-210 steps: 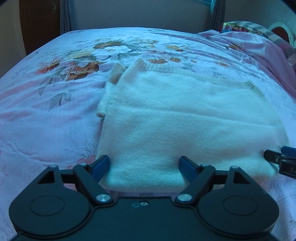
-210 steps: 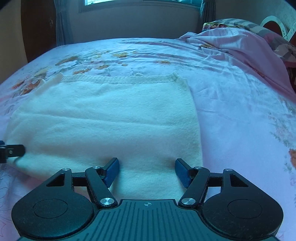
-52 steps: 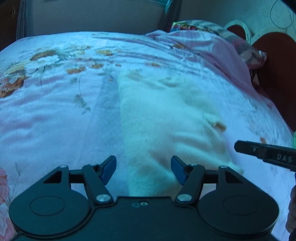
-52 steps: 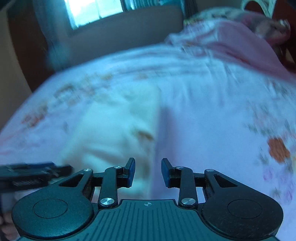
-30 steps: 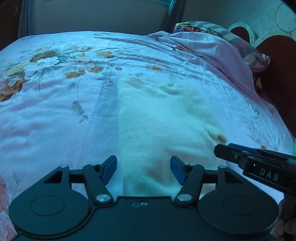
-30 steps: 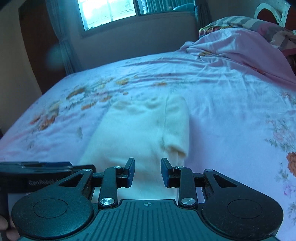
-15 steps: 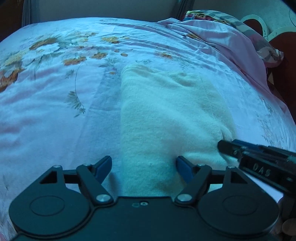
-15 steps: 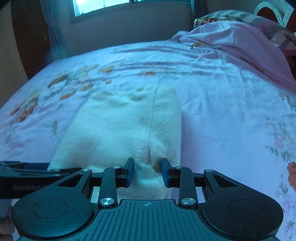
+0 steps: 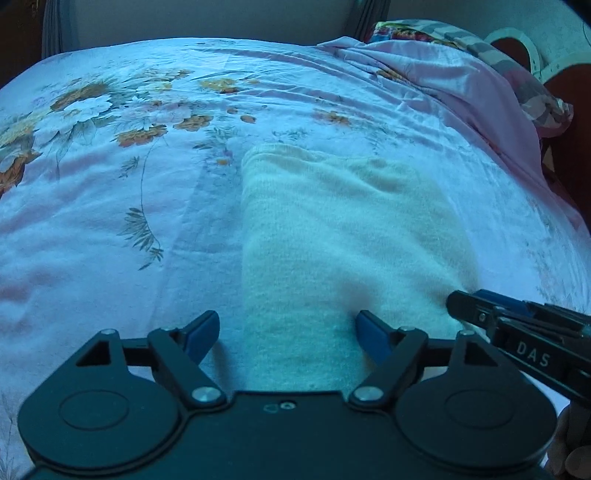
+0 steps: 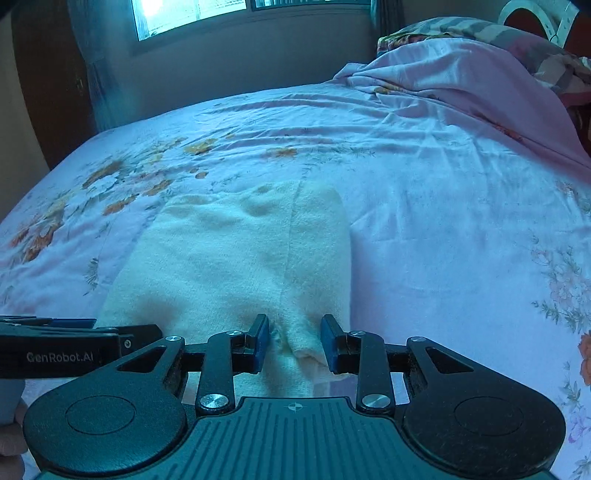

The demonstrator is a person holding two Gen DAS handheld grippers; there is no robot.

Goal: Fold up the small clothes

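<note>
A cream knitted garment [image 9: 332,229] lies folded into a long strip on the flowered bed sheet [image 9: 110,221]. My left gripper [image 9: 287,319] is low over its near edge. Its jaws are opening and stand wide, with the strip's left half between them and the pads off the cloth. In the right wrist view the garment [image 10: 240,258] has a raised fold along its right side. My right gripper [image 10: 294,323] straddles the near end of that fold, with a narrow gap and no clear pinch. Each gripper shows in the other's view, the right gripper [image 9: 465,304] and the left gripper [image 10: 144,332].
A bunched pink blanket [image 9: 461,85] and a patterned pillow [image 9: 535,99] lie at the far right, by a dark headboard [image 9: 569,110]. A window [image 10: 221,14] and a wall stand beyond the bed. Flat sheet [image 10: 461,240] runs on both sides of the garment.
Both grippers have come forward and down to the garment's near edge. The left jaws have spread wider. The right jaws keep the same gap and now have the fold between them.
</note>
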